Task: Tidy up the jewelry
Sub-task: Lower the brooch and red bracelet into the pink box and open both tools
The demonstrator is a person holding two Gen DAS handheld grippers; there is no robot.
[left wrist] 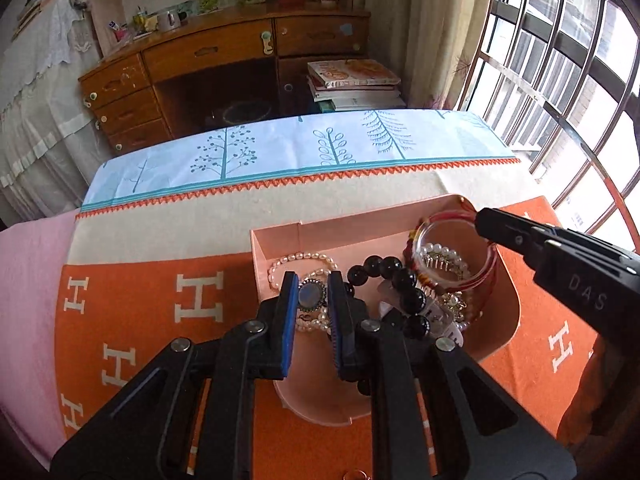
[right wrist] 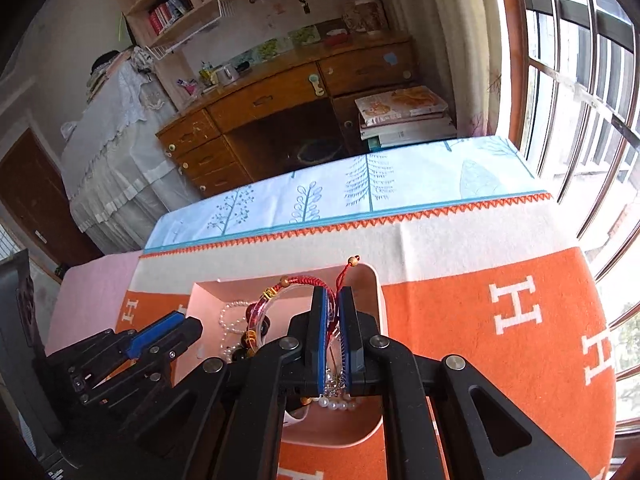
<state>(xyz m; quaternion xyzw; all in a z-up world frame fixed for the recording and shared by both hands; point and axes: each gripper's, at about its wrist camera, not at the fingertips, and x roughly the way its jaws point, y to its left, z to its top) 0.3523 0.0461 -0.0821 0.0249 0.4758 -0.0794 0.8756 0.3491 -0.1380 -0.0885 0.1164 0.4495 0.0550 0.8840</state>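
Note:
A pink open box [left wrist: 280,240] sits on the orange blanket with jewelry piled inside. In the left wrist view my left gripper [left wrist: 313,284] is shut on an oval grey-blue stone piece [left wrist: 308,295] strung with pearls, just over the box. A black bead bracelet [left wrist: 400,276] curves beside its right finger. My right gripper [left wrist: 482,222] comes in from the right, shut on a clear bangle [left wrist: 456,256] wound with red cord. The right wrist view shows this gripper [right wrist: 334,300] pinching the bangle [right wrist: 264,308] above the box [right wrist: 378,300], with the left gripper [right wrist: 186,320] at lower left.
An orange blanket [left wrist: 132,304] with white H letters covers the table, over a pale blue tree-print cloth [left wrist: 280,148]. A barred window [left wrist: 560,80] is to the right. Beyond the table stand a wooden desk [left wrist: 208,56] and a stack of books [left wrist: 356,84].

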